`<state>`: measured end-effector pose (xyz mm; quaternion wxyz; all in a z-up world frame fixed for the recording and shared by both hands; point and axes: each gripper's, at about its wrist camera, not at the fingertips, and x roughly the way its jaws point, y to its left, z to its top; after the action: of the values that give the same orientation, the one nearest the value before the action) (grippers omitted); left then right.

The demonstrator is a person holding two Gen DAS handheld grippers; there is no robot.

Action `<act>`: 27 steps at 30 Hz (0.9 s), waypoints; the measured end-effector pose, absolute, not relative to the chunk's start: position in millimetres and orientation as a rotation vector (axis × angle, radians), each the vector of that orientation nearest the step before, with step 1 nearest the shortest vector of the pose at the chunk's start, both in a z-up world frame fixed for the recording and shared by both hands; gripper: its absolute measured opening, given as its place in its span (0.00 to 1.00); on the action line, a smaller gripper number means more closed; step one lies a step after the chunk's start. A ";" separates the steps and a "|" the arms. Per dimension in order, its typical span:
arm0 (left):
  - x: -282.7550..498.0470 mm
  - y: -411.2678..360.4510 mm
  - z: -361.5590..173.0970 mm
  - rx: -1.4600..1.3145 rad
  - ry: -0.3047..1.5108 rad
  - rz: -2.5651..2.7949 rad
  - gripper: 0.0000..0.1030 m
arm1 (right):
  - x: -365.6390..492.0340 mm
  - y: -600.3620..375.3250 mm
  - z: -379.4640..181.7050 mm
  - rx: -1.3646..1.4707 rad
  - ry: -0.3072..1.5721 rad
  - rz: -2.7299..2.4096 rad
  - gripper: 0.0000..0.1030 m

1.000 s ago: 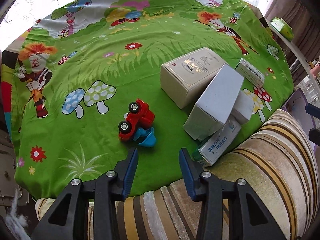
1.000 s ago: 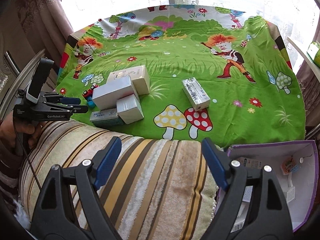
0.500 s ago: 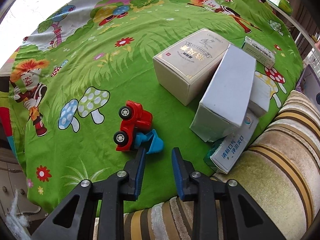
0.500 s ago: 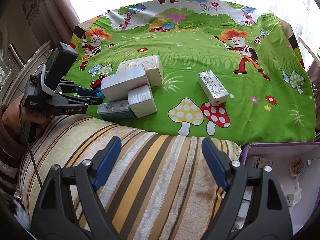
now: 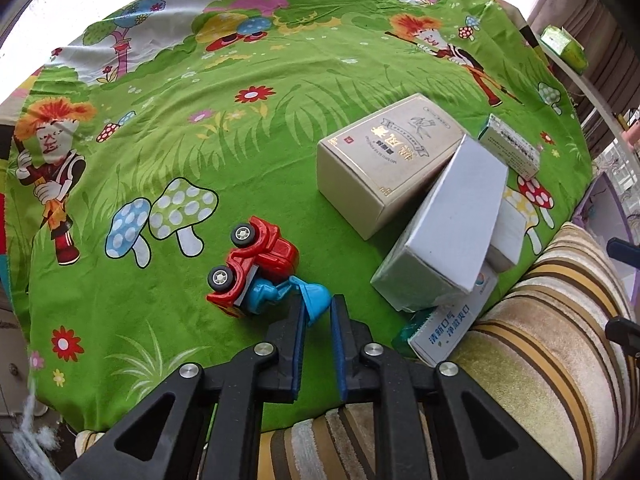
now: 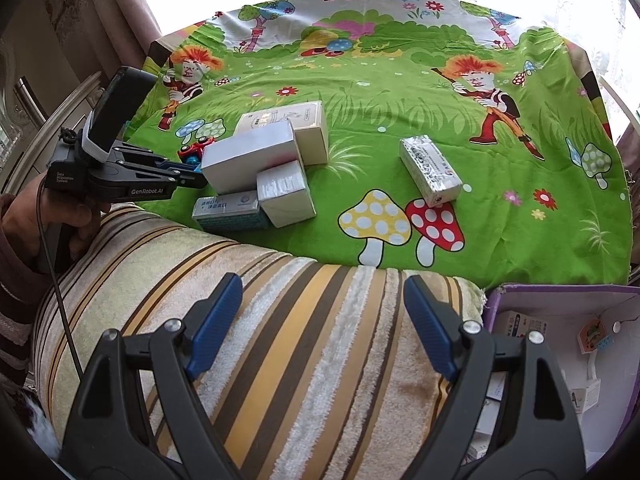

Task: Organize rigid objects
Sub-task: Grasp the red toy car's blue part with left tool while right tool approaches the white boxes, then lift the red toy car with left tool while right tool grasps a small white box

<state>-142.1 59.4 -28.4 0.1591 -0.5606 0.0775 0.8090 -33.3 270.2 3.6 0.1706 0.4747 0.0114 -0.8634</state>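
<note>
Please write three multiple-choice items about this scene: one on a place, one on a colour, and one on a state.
1. Where does the toy truck lie?
A. in the purple box
B. on the green cloth, left of the stacked boxes
C. on the striped cushion

2. What colour is the truck's scoop?
A. yellow
B. blue
C. white

3. How is the left gripper?
A. shut on the scoop
B. wide open above a box
C. holding the small printed box

Answers: 1 B, the truck lies on its side on the green cloth. 2 B, the scoop is light blue against the red cab. 3 A, both pads press the scoop.
</note>
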 end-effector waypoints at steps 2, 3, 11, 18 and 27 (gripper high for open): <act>-139.8 50.6 -21.9 -1.574 0.072 2.294 0.13 | -33.1 269.3 4.2 1.345 0.038 -2.451 0.82; -139.1 47.0 -19.4 -1.562 -0.006 2.288 0.13 | -33.1 268.7 4.4 1.345 0.042 -2.452 0.82; -131.8 15.6 -8.8 -1.467 -0.468 2.260 0.03 | -37.2 262.5 2.5 1.358 0.048 -2.417 0.82; -135.0 4.1 -14.7 -1.471 -0.576 2.255 0.01 | -48.5 249.9 1.2 1.368 0.071 -2.382 0.82; -140.3 3.6 -3.1 -1.466 -0.434 2.400 0.30 | -75.3 231.0 -3.6 1.372 0.097 -2.362 0.82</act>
<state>-140.3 3.6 -3.1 0.1473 -0.5096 -0.1510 0.8342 -75.3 231.0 -3.6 0.2026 0.4915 0.0347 -0.8463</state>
